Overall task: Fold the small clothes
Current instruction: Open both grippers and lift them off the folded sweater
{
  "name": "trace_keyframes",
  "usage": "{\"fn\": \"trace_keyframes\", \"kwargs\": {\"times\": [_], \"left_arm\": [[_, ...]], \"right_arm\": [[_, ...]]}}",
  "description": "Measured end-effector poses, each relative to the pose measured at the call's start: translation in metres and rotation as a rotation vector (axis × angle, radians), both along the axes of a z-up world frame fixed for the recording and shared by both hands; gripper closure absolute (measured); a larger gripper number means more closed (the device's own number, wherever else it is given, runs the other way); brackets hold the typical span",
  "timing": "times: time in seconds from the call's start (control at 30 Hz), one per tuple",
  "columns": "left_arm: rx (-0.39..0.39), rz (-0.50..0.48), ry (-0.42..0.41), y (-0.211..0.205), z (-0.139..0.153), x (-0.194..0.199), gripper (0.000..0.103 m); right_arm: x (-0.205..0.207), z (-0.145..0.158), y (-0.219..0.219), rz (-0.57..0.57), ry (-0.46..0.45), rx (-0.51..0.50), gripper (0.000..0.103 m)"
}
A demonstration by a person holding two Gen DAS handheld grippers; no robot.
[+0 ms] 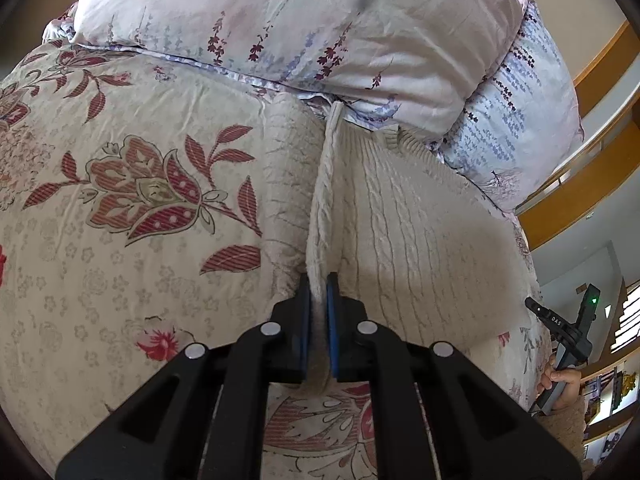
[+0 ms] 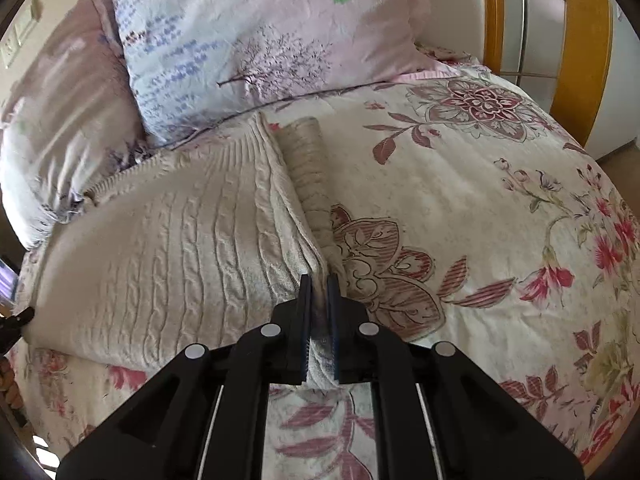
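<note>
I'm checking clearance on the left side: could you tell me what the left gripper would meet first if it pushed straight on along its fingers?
The left gripper is already shut on the cream knit sweater, so more of that raised fold comes first. Beyond it, probably the pale floral pillow, though depth is unclear.

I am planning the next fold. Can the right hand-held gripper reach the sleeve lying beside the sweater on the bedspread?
Probably not now: the sleeve lies uncovered just ahead, but the right hand-held gripper is shut on the sweater edge, so it would have to let go first.
</note>
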State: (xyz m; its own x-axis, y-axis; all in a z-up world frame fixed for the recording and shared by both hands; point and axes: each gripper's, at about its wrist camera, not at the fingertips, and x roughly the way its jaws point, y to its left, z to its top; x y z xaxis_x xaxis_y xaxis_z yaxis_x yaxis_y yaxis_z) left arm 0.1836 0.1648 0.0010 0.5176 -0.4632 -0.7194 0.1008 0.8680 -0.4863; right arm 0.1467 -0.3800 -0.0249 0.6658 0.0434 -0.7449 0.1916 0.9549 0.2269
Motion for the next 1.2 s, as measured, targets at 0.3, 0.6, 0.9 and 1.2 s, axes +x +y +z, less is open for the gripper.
{"fn": "trace_keyframes", "kwargs": {"times": [0.3,0.6,0.9,1.2], "left_arm": [[0.074,0.006,-0.122,-0.013,0.031,-0.009,0.054],[0.169,-0.067,-0.146,-0.054,0.031,-0.002,0.04],[0.203,-0.091,-0.12,-0.057,0.015,-0.005,0.043],[0.006,0.085,-0.09,0.0,0.034,0.011,0.032]], "right_arm": [[0.001,0.03,0.021,0.003,-0.056,-0.063,0.059],[0.029,0.018,0.085,0.182,0.002,-0.15,0.056],[0.021,0.002,0.092,0.205,0.03,-0.203,0.048],[0.035,0.028,0.115,0.218,0.002,-0.13,0.038]]}}
